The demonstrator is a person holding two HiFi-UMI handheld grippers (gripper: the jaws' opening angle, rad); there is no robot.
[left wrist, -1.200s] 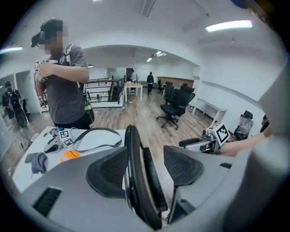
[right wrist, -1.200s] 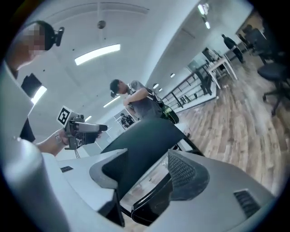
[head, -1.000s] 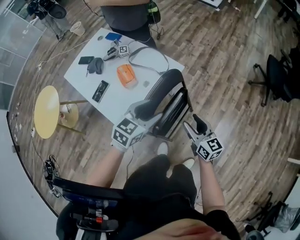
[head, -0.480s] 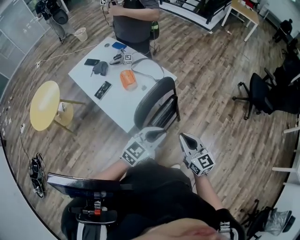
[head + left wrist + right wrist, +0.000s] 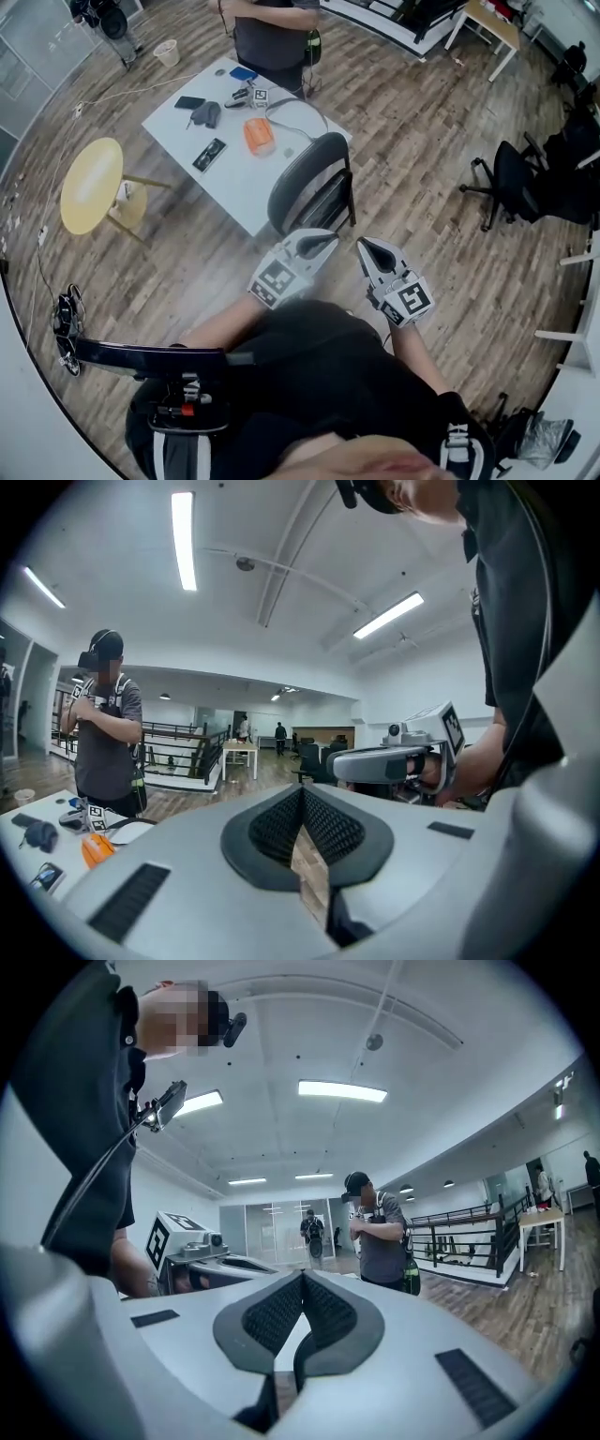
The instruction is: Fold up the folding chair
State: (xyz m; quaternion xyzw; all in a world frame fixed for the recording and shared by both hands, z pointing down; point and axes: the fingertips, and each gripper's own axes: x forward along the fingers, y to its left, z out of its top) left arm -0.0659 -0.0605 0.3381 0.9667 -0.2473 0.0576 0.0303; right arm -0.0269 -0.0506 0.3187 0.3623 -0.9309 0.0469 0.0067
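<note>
The black folding chair (image 5: 314, 183) stands folded flat, upright against the near edge of the white table (image 5: 187, 155). My left gripper (image 5: 326, 240) hangs in front of my chest, a short way back from the chair, shut and empty. Beside it my right gripper (image 5: 365, 247) is also shut on nothing. In the left gripper view the left gripper (image 5: 302, 799) has its pads (image 5: 328, 832) pressed together, and the right gripper (image 5: 398, 759) shows across from it. In the right gripper view the right gripper (image 5: 302, 1283) is closed, with the left gripper (image 5: 192, 1252) at the left.
The table carries an orange object (image 5: 258, 136), a phone, a remote and a cable loop. A person (image 5: 272, 28) stands at its far side. A yellow round side table (image 5: 89, 183) is at the left, a black office chair (image 5: 511, 183) at the right.
Both grippers came off the chair, drew back and up toward my body, and their jaws closed. The chair stays folded against the table.
</note>
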